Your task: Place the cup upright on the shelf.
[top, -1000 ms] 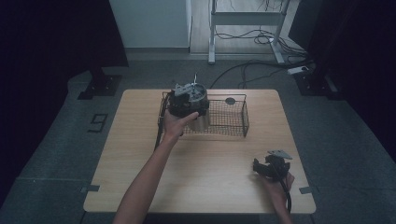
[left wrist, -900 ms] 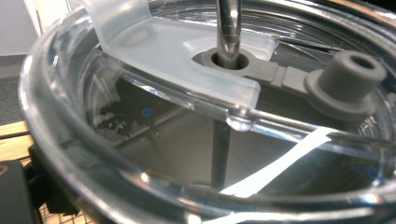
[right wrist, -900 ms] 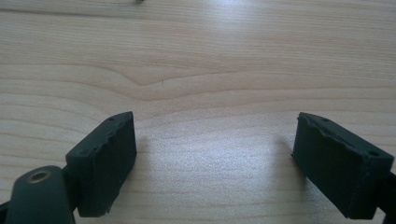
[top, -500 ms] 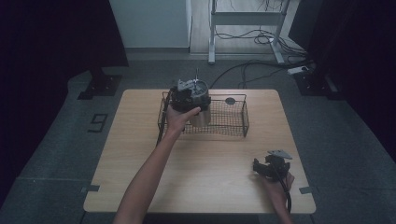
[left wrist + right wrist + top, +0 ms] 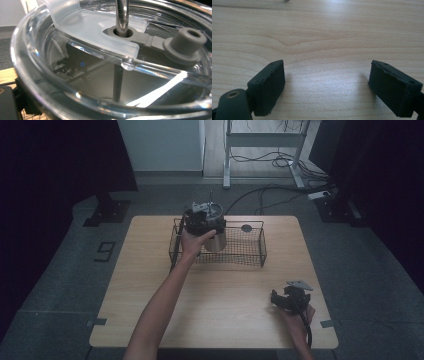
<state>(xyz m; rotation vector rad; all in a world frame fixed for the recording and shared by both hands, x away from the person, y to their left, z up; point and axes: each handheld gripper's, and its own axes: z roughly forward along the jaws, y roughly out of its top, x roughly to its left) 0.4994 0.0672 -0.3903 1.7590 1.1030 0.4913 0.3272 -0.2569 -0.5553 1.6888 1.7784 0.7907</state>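
Observation:
A steel tumbler (image 5: 216,240) with a clear lid (image 5: 75,32) and a metal straw (image 5: 122,12) hangs upright over the left half of a black wire basket (image 5: 252,256), its lower part inside the mesh. My left gripper (image 5: 199,220) is shut on the tumbler's rim at its near left side. In the left gripper view the lid is very close, and a grey stopper (image 5: 186,41) sits on it. My right gripper (image 5: 289,299) rests low at the table's front right, open, with bare wood between its pads (image 5: 268,85).
The wooden table (image 5: 150,285) carries the basket at its far middle. A small dark disc (image 5: 246,228) lies just behind the basket. Beyond the table are a desk frame (image 5: 265,140), cables and dark stands on the floor.
My left hand has carried the tumbler a little to the right and slightly down over the basket. The right gripper has stayed where it was.

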